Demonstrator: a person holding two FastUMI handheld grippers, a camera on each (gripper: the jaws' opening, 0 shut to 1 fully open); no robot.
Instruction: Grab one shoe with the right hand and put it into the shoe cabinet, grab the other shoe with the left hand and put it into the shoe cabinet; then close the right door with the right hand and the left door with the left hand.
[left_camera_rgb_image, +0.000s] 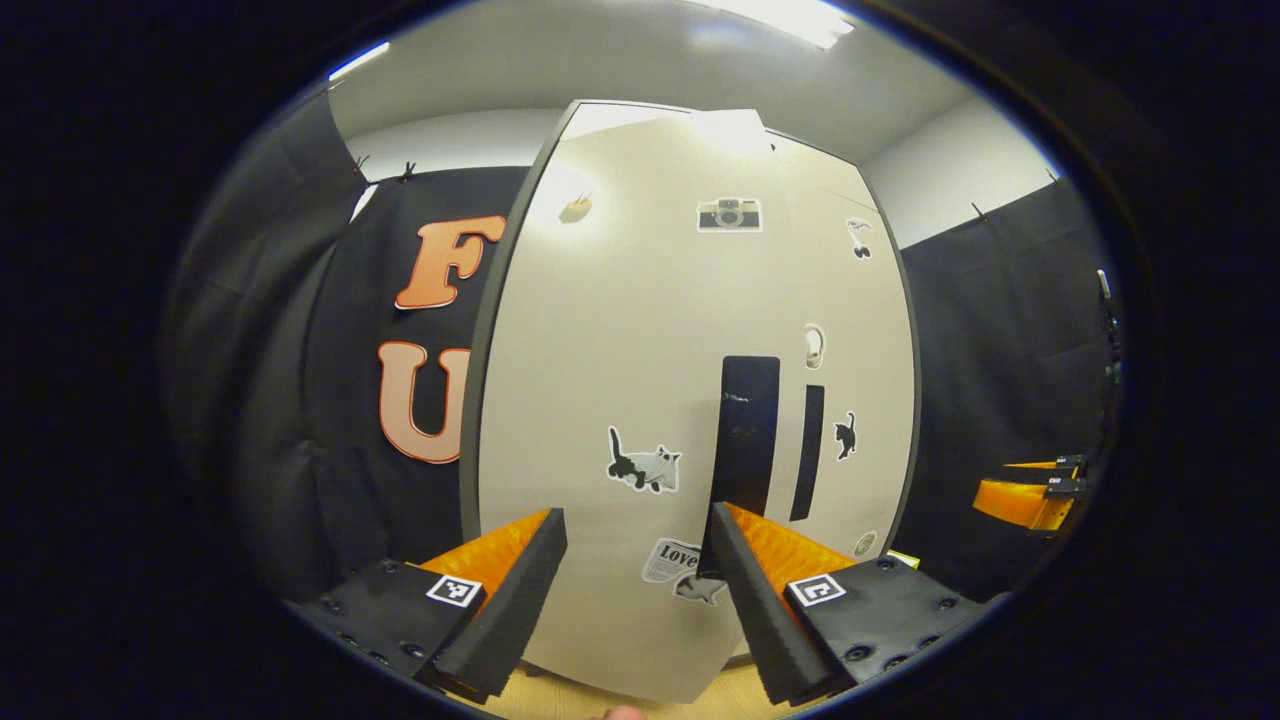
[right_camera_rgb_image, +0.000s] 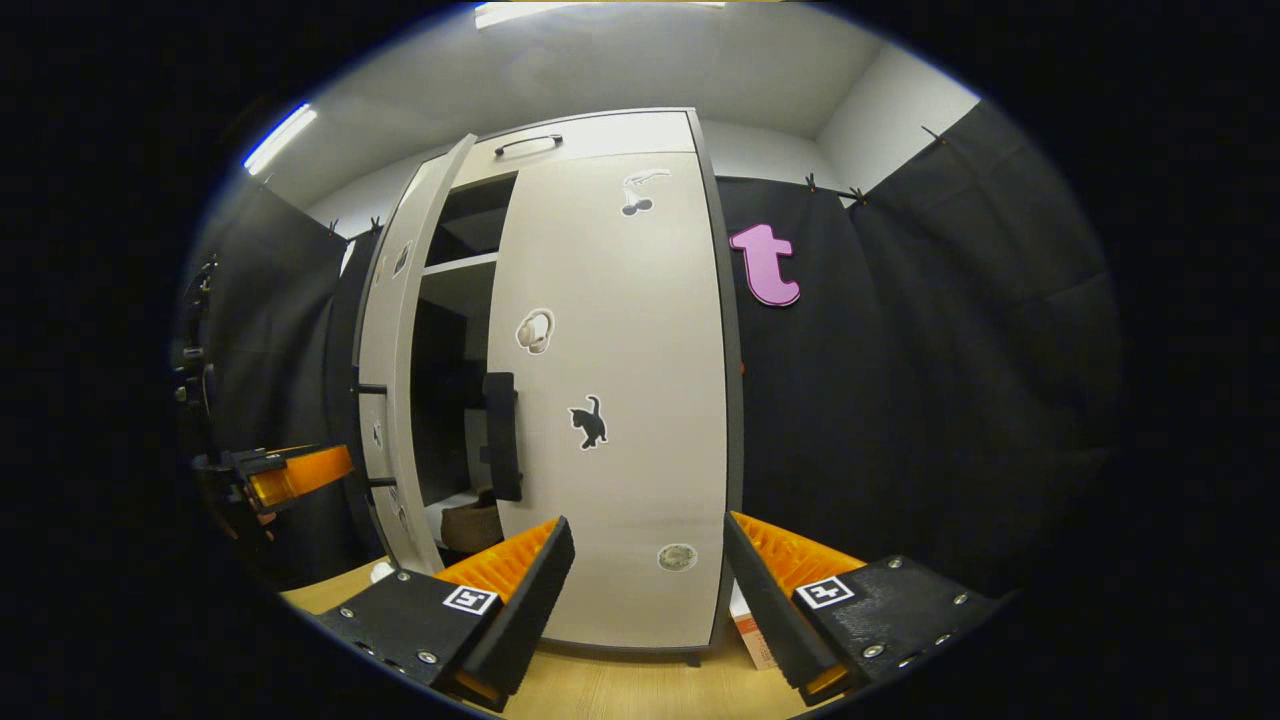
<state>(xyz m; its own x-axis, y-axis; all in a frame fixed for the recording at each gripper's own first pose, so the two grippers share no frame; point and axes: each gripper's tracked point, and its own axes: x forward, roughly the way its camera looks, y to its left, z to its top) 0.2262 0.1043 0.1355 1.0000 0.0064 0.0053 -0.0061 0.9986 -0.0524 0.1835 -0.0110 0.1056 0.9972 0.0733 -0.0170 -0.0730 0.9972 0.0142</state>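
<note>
Presently, the shoe cabinet (right_camera_rgb_image: 600, 380) stands upright on a light wooden floor (right_camera_rgb_image: 610, 690) in front of the black cloth wall.

Right gripper view:
- The right gripper (right_camera_rgb_image: 648, 585) faces the cabinet front with its jaws spread wide and nothing between them.
- The right door (right_camera_rgb_image: 615, 400) lies flush against the cabinet body. It carries a tall dark handle (right_camera_rgb_image: 502, 435) along its left edge, plus a cat sticker (right_camera_rgb_image: 590, 421) and a headphone sticker (right_camera_rgb_image: 536, 331).
- The left door (right_camera_rgb_image: 395, 370) stands ajar, swung outward, leaving a dark gap between the two doors.
- Through that gap an upper shelf (right_camera_rgb_image: 462, 265) is visible, and low down a brown shoe (right_camera_rgb_image: 472, 525) rests inside the cabinet. A second shoe cannot be made out.
- A drawer front with a black pull (right_camera_rgb_image: 527, 143) tops the cabinet.
- The left gripper (right_camera_rgb_image: 290, 475) shows at the far left, near the outer face of the left door; its jaw state cannot be read from this side.

Left gripper view:
- The left gripper (left_camera_rgb_image: 638, 560) points at the outer face of the left door (left_camera_rgb_image: 640, 400), close to it, jaws spread wide and holding nothing.
- The left door's dark handle (left_camera_rgb_image: 745, 435) stands just above the gripper's right-hand finger (left_camera_rgb_image: 745, 590); whether they touch cannot be told.
- Stickers on this door include a camera (left_camera_rgb_image: 729, 214) and a black-and-white cat (left_camera_rgb_image: 643, 463).
- The right gripper (left_camera_rgb_image: 1030, 495) shows at the right edge, well apart from the cabinet.
</note>
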